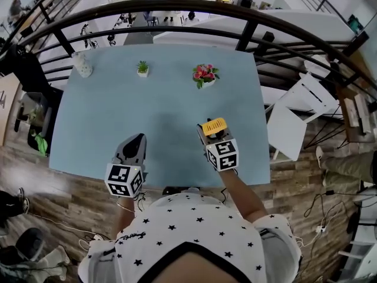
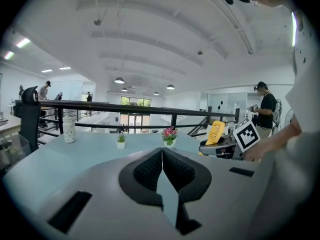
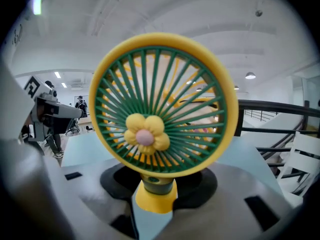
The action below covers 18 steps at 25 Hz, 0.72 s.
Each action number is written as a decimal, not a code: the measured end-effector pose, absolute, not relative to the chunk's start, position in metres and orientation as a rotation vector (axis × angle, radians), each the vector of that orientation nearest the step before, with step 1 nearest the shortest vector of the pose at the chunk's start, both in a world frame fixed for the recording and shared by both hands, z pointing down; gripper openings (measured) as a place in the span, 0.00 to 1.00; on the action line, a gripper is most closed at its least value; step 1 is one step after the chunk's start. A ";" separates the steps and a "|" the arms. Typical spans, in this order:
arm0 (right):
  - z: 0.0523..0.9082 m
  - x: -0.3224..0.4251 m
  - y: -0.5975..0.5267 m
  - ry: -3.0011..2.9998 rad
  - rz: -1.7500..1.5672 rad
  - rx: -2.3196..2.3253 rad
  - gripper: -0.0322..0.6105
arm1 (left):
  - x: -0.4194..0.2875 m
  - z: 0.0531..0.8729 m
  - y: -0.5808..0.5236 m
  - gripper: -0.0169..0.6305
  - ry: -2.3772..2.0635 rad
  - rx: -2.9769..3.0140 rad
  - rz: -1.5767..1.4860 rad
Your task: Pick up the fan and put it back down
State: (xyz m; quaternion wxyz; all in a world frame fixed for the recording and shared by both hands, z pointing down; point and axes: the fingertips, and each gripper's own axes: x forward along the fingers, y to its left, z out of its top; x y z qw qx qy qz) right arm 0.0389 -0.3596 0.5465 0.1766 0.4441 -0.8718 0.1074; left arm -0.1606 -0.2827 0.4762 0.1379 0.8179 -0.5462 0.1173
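My right gripper (image 1: 211, 135) has its jaws clamped on the yellow stem of the fan (image 3: 161, 118), which stands upright over the near right part of the blue table (image 1: 106, 117). In the right gripper view the fan's green grille fills most of the picture and hides the far side of the table; the stem also covers the pads, so I see only the dark jaw bodies on either side of it. I cannot tell from any view whether the fan's foot touches the tabletop.

My left gripper (image 2: 162, 170) sits over the near left part, jaws pressed together with nothing between them. Along the far edge stand a white jar (image 1: 82, 64), a small green plant (image 1: 142, 69) and a pot of pink flowers (image 1: 204, 74). In the head view my shirt cuts off the table's near edge.
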 end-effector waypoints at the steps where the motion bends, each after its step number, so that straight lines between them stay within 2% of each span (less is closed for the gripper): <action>1: 0.549 0.039 -0.361 -2.464 0.305 1.254 0.31 | -0.160 0.476 -0.283 0.07 -1.583 2.364 0.341; 18: 0.605 0.040 -0.375 -2.378 0.340 1.223 0.31 | -0.165 0.480 -0.283 0.07 -1.625 2.321 0.364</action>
